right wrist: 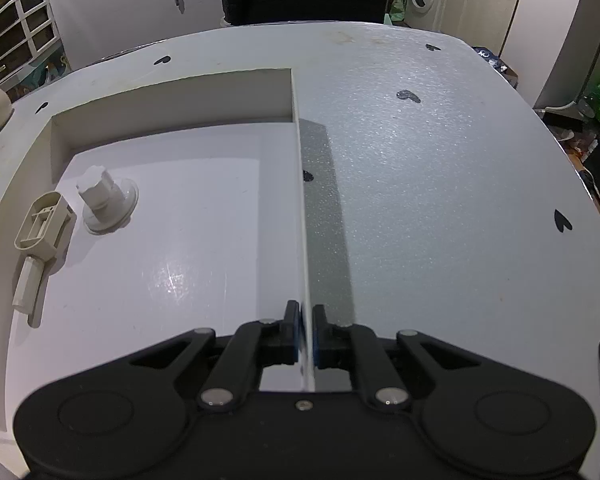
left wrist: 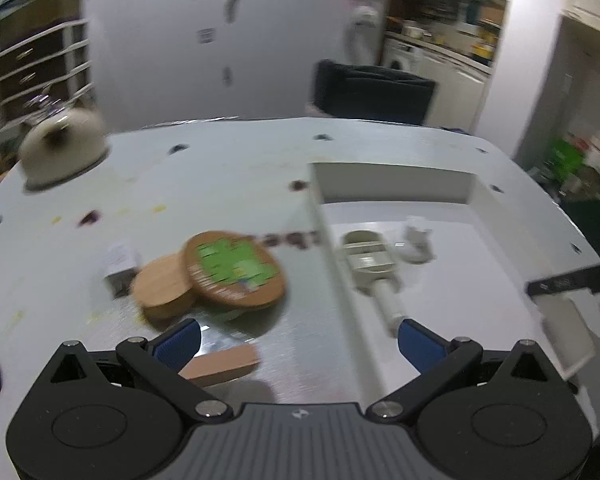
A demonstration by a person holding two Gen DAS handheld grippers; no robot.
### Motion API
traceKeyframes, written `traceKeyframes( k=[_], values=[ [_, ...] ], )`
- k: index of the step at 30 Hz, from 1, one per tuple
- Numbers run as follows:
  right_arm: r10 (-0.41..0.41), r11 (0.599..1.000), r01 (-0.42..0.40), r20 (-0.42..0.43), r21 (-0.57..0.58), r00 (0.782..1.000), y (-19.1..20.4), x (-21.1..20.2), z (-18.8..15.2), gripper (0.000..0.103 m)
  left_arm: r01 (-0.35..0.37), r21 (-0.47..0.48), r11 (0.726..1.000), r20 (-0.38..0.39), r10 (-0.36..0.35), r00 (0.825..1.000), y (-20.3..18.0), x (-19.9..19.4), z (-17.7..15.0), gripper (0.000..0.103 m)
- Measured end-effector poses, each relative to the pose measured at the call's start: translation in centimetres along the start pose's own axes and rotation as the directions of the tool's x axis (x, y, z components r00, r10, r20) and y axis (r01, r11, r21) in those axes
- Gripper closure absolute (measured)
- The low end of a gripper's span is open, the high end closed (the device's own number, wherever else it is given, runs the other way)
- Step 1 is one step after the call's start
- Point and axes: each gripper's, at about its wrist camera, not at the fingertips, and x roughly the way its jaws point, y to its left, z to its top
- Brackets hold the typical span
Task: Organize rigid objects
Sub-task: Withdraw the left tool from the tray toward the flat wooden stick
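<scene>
White table (right wrist: 440, 168) carries the white tray (right wrist: 180, 92), its right wall pinched between the right gripper (right wrist: 306, 328) fingers, while the left gripper (left wrist: 298, 336) gapes wide over the table, round wooden coasters (left wrist: 204, 276) just ahead of its left finger (left wrist: 180, 340).

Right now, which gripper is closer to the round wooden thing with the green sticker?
Left. The left gripper hangs open just in front of the round wooden lid. The right gripper is off to the side, shut on the white box's wall.
</scene>
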Motion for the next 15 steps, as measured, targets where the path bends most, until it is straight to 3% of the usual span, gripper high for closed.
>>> traceKeyframes(
  k=[7,15],
  values=[
    [-0.002,1.000,0.002,-0.001,0.004,1.000,0.0,0.0,0.0,0.095,-0.127,-0.090,0.988,-0.030,0.124,0.992,2.9,0.5,-0.7,0.000],
    [-0.001,1.000,0.001,-0.001,0.004,1.000,0.0,0.0,0.0,0.095,-0.178,-0.118,0.977,-0.078,0.169,0.982,4.0,2.1,-1.5,0.000]
  ],
)
